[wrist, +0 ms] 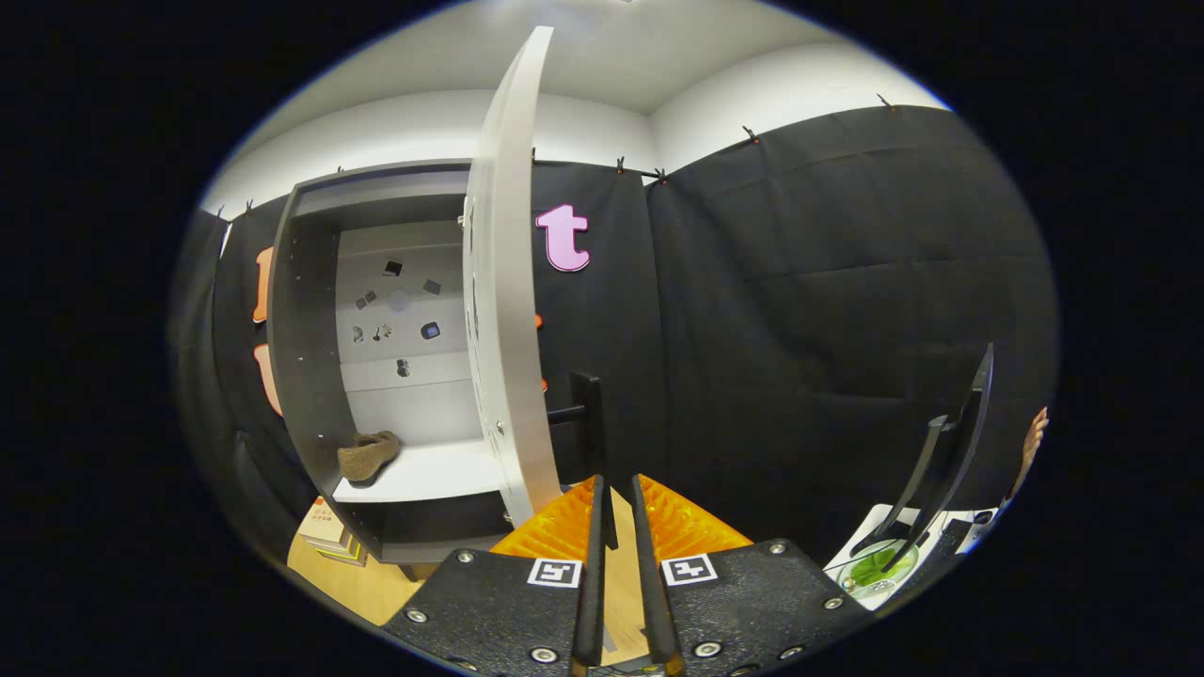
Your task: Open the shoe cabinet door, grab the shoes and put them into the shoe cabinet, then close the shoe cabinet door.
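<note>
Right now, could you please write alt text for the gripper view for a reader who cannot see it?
An open shoe cabinet holds a brown shoe on its shelf, its door swung out edge-on. The gripper, fingers nearly closed on nothing, sits beside the door's black handle.

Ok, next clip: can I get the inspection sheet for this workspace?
Surface: wooden floor, bare where visible.
Job's things: shoe cabinet with its door swung open; one brown shoe on the shelf; black door handle.
Clutter: stacked books by the cabinet's base; monitor on a white desk.
Grippers: gripper nearly shut, empty, just short of the handle.
Cables: nothing seen.
Surroundings: black cloth wall; a person's hand beyond the monitor.
</note>
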The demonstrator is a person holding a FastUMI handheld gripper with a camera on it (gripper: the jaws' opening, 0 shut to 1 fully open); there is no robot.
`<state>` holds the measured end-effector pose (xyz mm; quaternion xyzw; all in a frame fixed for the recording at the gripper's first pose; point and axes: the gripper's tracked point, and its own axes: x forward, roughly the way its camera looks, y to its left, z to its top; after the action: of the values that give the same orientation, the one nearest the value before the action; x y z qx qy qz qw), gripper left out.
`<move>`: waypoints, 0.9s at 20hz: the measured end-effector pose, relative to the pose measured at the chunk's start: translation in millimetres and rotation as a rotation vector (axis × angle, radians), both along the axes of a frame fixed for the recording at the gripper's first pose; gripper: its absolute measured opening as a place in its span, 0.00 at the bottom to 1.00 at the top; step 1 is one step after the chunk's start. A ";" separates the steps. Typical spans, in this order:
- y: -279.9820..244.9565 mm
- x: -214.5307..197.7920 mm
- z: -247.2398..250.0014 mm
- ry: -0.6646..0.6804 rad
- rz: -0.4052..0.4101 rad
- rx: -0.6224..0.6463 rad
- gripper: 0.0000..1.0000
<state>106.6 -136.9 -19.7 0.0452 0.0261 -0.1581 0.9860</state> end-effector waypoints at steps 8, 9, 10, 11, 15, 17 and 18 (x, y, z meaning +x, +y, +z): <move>12.6 -32.8 -4.3 0.016 -0.024 0.001 0.17; 17.9 -37.2 -5.5 0.019 -0.022 -0.001 0.18; 24.9 -42.3 -8.0 0.025 -0.015 -0.004 0.18; 31.3 -47.6 -9.9 0.030 -0.012 -0.007 0.18; 62.5 -62.0 -24.7 0.056 0.015 0.011 0.17; 81.9 -65.9 -39.8 0.079 0.040 0.016 0.17; 95.0 -66.1 -48.9 0.094 0.058 0.016 0.17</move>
<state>40.5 -41.9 -68.6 0.0450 0.0749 -0.1311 0.9875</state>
